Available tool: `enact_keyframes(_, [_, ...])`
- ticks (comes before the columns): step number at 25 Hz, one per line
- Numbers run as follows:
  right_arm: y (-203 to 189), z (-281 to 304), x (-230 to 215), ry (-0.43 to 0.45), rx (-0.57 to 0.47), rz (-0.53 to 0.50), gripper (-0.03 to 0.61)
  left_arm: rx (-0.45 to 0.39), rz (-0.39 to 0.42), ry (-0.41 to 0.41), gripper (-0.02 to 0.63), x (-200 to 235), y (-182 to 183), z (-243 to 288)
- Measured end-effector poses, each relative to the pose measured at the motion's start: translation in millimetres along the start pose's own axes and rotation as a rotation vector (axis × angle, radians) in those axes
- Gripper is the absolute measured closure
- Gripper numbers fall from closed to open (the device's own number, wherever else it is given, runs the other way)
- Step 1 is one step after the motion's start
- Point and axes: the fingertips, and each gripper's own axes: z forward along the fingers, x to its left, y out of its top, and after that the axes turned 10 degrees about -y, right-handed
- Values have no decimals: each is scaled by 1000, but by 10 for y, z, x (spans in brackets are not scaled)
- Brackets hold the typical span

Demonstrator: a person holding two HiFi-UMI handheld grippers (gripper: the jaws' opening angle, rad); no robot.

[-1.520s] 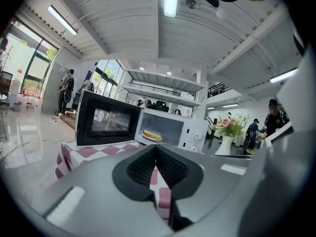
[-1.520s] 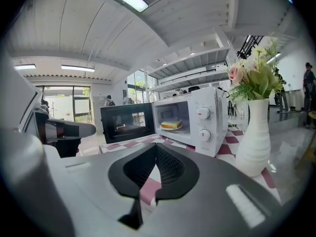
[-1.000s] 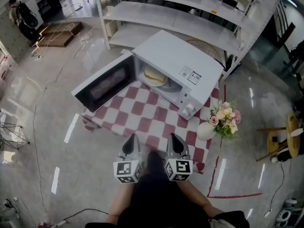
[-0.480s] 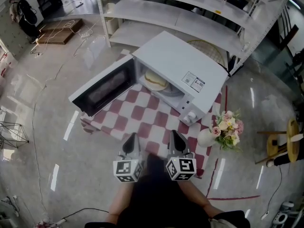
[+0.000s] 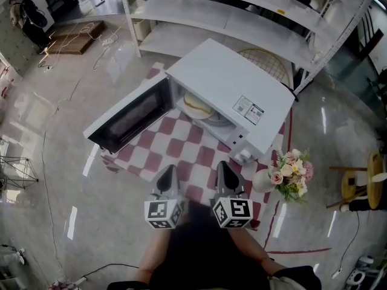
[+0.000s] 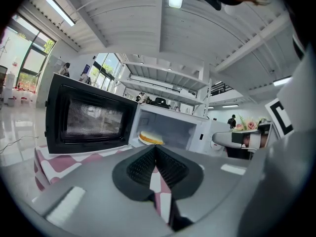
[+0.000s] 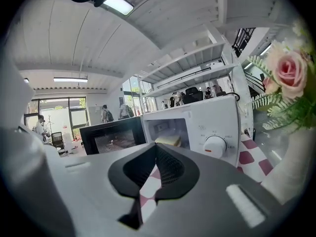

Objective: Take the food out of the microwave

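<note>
Microwave door [image 5: 129, 115] hangs open at left. My left gripper [image 5: 167, 170] closed, empty, above checkered cloth [image 5: 181, 145]. Food [image 5: 197, 104] sits inside microwave [image 5: 227, 83], well ahead. My right gripper [image 5: 222, 166] closed, empty too. Flowers [image 5: 292, 170] far right.

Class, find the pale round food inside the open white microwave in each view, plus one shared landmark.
Head view: pale round food above centre, inside the white microwave.
Left gripper view: the food at centre.
Right gripper view: the food near centre.
Shared landmark: the open black-windowed door, left of it.
</note>
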Motion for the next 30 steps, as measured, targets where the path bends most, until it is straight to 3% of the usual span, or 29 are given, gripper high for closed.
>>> enact_keyframes(16, [-83, 529, -17, 5, 59, -9, 577, -5, -85, -1, 604, 211, 43, 608])
enact_keyframes(30, [-242, 904, -21, -6, 95, -43, 577, -39, -288, -36, 604, 540, 4, 1071])
